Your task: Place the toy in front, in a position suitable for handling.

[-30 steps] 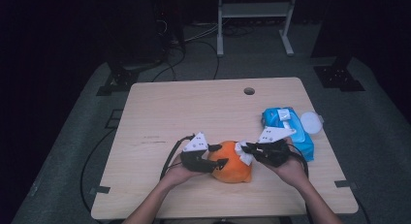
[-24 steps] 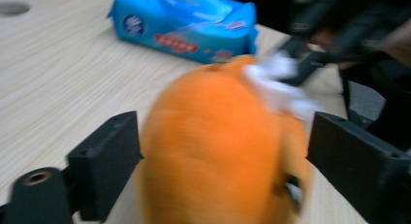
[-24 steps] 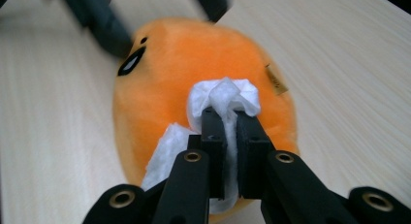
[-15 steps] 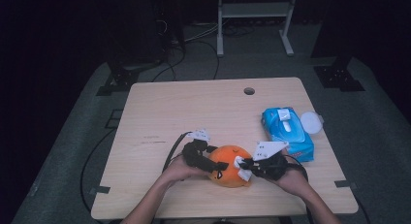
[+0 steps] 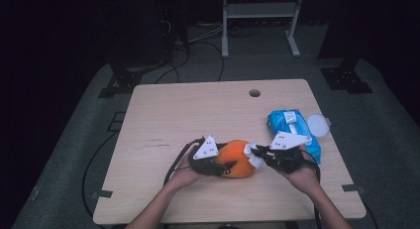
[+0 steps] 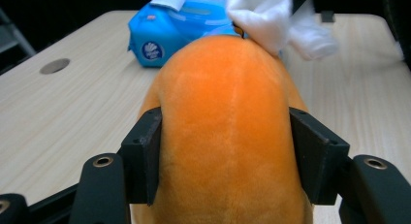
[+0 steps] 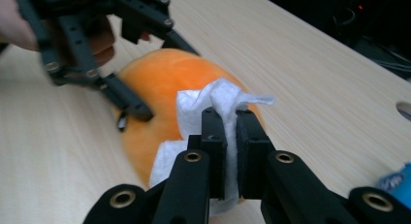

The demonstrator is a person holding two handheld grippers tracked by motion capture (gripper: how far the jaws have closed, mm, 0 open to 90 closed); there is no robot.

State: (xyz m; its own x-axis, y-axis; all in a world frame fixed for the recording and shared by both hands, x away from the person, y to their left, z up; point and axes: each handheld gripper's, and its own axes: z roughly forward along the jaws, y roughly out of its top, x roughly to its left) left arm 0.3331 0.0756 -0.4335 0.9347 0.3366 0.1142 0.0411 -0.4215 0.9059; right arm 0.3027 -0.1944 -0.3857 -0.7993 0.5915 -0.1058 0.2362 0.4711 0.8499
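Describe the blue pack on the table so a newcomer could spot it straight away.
Start at the wooden table and go to its right edge. There the blue pack of wipes lies flat, just beyond the right gripper, with a round white lid beside it. It is the one blue thing: the plush toy nearby is orange and the wipe against it is white.

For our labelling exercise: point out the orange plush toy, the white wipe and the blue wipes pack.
orange plush toy (image 6: 232, 132), left gripper view, middle of its fuzzy back.
white wipe (image 7: 213, 100), right gripper view, bunched top fold.
blue wipes pack (image 5: 285, 121), high view, top face.
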